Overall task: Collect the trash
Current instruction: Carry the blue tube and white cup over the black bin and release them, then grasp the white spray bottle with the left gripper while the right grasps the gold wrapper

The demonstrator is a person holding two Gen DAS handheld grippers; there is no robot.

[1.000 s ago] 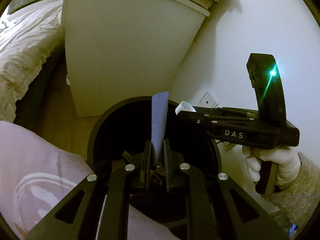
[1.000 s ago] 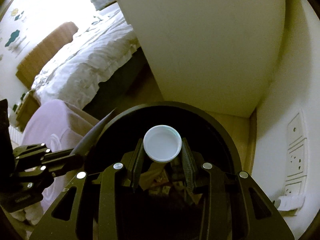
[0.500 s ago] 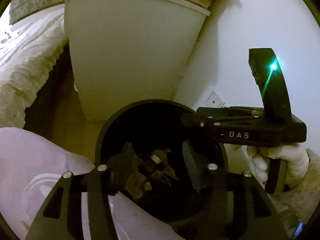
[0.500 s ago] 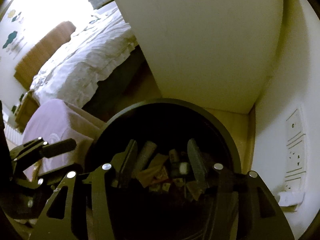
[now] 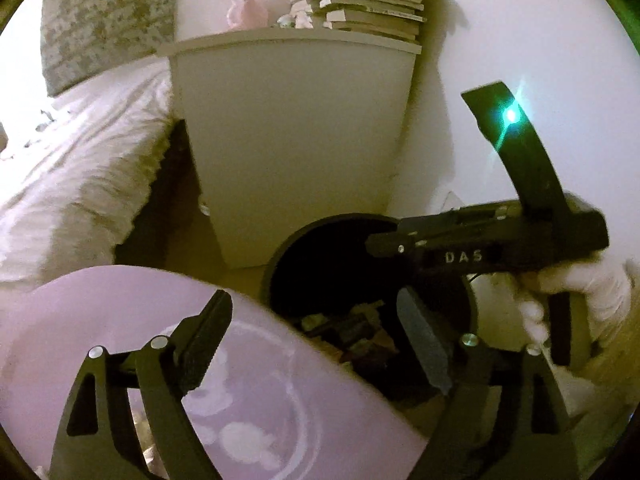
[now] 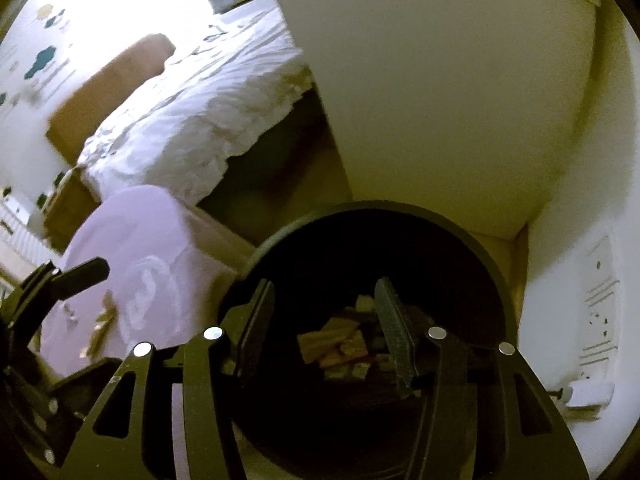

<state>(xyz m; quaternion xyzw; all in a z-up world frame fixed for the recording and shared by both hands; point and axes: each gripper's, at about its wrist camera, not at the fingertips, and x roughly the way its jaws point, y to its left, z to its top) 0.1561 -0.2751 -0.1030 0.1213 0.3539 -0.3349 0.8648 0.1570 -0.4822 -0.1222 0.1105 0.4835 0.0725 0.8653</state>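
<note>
**Two grippers empty over one bin**

Two grippers, both above the black bin [image 6: 496,276]; left gripper [image 5: 316,340] with fingers [image 5: 204,340] opening wide, nothing between them; right gripper [image 6: 324,324] with fingers [image 6: 394,324] parted and bare, no item pinched.

Trash [image 6: 340,346] lies at the bin bottom: a loose heap of paper scraps and wrappers, too jumbled and dark to count.

Step in hand, by my reading: the drop is done and both hands are clear to leave; next move calls for finding more litter outside the bin, then coming back over the rim; none is visible on the floor here.

Count: one bin; one white cabinet [image 5: 292,140] just behind it; one book stack [image 5: 372,4] on top; one bed [image 6: 192,120]; one lilac bundle [image 5: 120,312] beside the bin; one gloved hand [image 5: 580,292] on the right gripper's handle.
</note>
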